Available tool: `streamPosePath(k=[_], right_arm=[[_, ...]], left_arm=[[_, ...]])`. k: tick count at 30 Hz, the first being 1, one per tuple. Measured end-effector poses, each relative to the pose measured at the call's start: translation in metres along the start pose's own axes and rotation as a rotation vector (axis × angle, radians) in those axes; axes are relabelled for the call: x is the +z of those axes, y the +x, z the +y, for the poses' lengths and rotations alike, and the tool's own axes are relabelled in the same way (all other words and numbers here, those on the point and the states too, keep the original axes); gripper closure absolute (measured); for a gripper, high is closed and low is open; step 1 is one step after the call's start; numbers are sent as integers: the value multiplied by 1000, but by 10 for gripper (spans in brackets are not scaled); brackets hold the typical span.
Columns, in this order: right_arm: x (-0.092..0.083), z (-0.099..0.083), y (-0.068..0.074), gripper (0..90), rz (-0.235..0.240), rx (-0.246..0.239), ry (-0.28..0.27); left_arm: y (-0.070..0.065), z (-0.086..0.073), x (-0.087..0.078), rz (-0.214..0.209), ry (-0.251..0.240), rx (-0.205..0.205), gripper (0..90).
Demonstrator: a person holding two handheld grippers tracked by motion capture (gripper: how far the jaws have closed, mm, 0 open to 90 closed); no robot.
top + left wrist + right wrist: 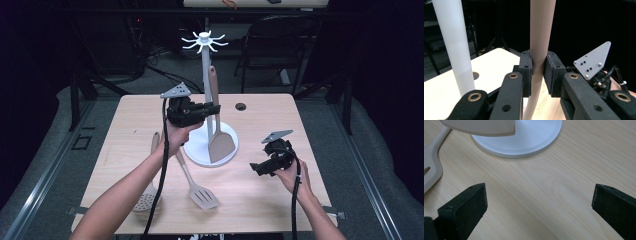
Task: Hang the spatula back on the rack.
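Spatula (219,135), beige and solid-bladed, stands upright beside the white rack's pole (206,85), its blade over the round base (197,150), its handle clamped in the left tongs (216,108). Right tongs (254,167) gape wide and empty low over the counter (260,195), near the base.

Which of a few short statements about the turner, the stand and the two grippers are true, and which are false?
1. The left gripper is shut on the solid turner. True.
2. The turner hangs from a hook on the white stand. False: it is held upright beside the pole, blade over the base.
3. The right gripper holds a utensil. False: its jaws are open over bare table.
4. A slotted turner lies flat on the table. True.
5. A skimmer lies left of it. True.
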State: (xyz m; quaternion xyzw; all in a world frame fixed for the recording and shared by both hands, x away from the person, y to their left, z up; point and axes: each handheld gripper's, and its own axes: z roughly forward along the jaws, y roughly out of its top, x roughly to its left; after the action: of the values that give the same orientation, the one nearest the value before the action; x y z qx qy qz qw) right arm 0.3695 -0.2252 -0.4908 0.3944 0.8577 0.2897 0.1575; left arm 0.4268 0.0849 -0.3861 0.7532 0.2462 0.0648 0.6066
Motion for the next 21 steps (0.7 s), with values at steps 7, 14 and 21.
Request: streamPosePath(k=[7, 14, 21], right_arm=[[0, 0, 0, 0, -2, -5, 1], [0, 0, 0, 0, -8, -9, 6], [0, 0, 0, 0, -13, -9, 4]], left_arm=[[-1, 4, 2, -7, 3, 9, 775], [-3, 12, 5, -12, 7, 26, 775], [-5, 18, 8, -17, 5, 35, 775]])
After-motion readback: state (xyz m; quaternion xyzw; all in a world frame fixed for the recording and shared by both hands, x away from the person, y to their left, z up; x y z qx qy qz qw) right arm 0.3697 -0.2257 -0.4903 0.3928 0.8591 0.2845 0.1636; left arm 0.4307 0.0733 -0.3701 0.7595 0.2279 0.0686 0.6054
